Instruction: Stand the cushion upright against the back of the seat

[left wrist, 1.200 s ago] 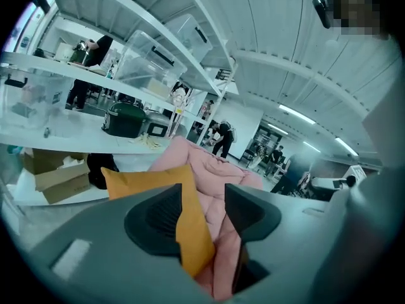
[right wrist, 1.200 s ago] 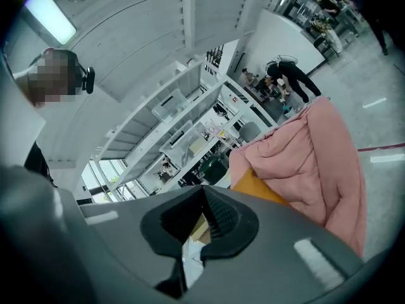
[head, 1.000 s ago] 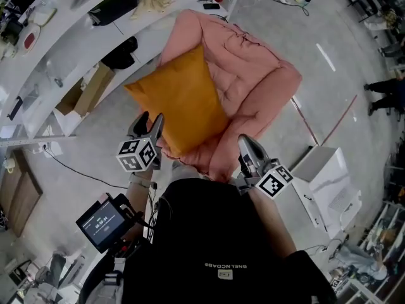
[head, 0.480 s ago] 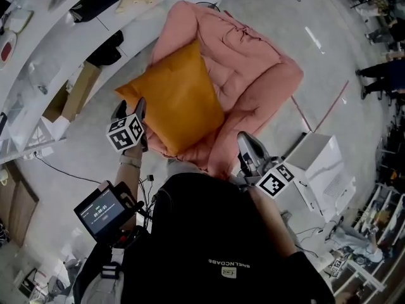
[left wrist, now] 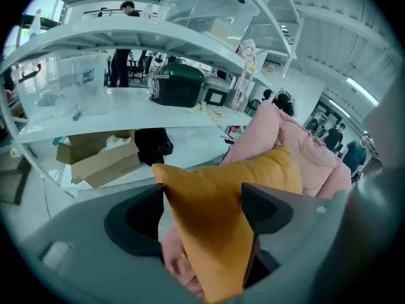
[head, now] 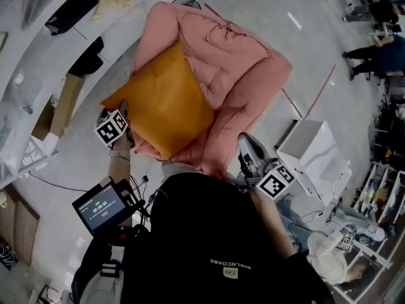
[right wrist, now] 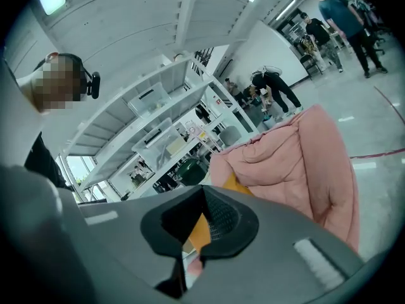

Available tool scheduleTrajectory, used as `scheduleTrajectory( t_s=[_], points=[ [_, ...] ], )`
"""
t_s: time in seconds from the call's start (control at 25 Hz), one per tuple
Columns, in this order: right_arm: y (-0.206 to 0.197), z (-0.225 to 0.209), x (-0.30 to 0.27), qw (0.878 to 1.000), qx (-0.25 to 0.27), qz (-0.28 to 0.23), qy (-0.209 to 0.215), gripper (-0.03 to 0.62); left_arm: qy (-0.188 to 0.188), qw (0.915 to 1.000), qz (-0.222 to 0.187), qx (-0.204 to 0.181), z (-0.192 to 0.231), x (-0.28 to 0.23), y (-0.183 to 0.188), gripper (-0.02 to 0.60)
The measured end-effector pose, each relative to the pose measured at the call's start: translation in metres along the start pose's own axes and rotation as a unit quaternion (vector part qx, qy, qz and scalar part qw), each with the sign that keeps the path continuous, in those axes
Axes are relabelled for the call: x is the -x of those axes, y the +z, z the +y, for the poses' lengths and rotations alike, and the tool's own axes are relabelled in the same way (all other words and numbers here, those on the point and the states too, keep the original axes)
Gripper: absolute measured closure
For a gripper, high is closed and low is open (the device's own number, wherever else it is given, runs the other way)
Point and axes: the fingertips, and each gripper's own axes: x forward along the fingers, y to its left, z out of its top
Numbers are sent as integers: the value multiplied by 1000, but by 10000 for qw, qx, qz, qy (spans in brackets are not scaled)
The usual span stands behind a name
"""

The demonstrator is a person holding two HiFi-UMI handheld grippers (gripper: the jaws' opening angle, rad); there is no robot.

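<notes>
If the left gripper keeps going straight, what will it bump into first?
Probably the soft orange square cushion: its corner already sits between the left gripper's fingers, which have just been opening.

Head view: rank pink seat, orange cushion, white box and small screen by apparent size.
1. pink seat
2. orange cushion
3. white box
4. small screen
The screen is nearer the camera, so box versus screen is unsure.
</notes>
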Motion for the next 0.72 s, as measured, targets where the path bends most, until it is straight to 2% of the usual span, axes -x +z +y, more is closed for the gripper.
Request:
scheduleTrajectory(
  t_s=[0.2, 0.4, 0.72],
  points=[
    [6, -4, 17, 9995, -44, -200, -240, 595, -31, 9998, 168, 65, 2, -12, -8, 193],
    [7, -4, 32, 9987, -110, -326, -366, 595, -374, 9987, 250, 234, -13, -12, -16, 292],
    [12, -10, 32, 9984, -206, -368, -366, 595, -523, 9981, 205, 256, -31, -5, -15, 411]
  ],
)
